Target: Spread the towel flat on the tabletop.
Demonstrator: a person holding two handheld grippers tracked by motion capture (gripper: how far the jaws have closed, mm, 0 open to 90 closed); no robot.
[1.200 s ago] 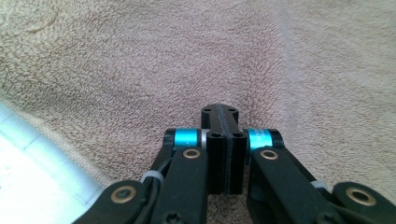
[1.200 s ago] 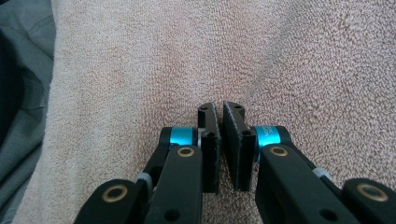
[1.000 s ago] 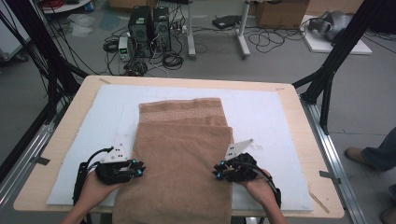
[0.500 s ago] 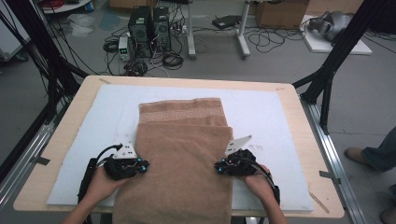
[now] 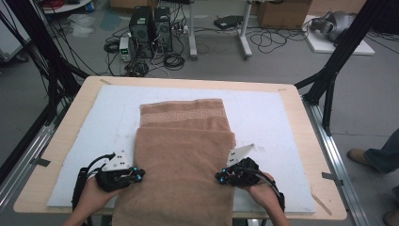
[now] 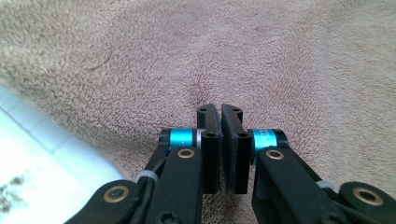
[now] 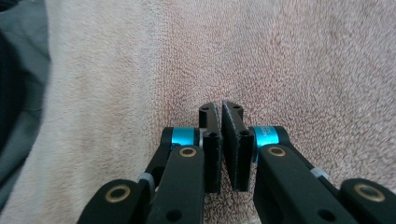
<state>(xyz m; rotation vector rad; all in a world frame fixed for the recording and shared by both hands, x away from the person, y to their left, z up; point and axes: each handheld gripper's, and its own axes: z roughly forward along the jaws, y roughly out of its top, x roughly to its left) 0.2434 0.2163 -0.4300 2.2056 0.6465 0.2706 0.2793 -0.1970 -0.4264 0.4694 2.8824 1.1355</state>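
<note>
Around the wooden table [image 5: 56,155] stand black frame legs, and behind it the grey floor carries computer towers [image 5: 150,26] and many loose cables. On the table lies a white foam sheet [image 5: 273,117], and on this sheet lies the brown terry towel [image 5: 183,155]. It is folded over itself, so that an upper layer covers most of a lower one, and a band with a woven pattern shows at the far end. The long axis of the towel runs from the person's side toward the far edge, and its near end hangs over the table edge.

The left gripper [image 5: 136,175] sits at the left long edge of the towel, and the right gripper [image 5: 220,178] sits at the right long edge, both near the person's side and pointing inward, facing each other across the cloth. In the left gripper view the two black jaws are pressed together and a small pinch of the towel [image 6: 201,79] wrinkles toward their tips, so I judge that this gripper has just closed on the edge of the cloth. In the right gripper view the jaws are also together on the towel [image 7: 280,70].

Each hand is equally near to its own edge. The free part of the towel lies ahead, away from the person, so the next fold should probably carry the near end forward along the long axis.
</note>
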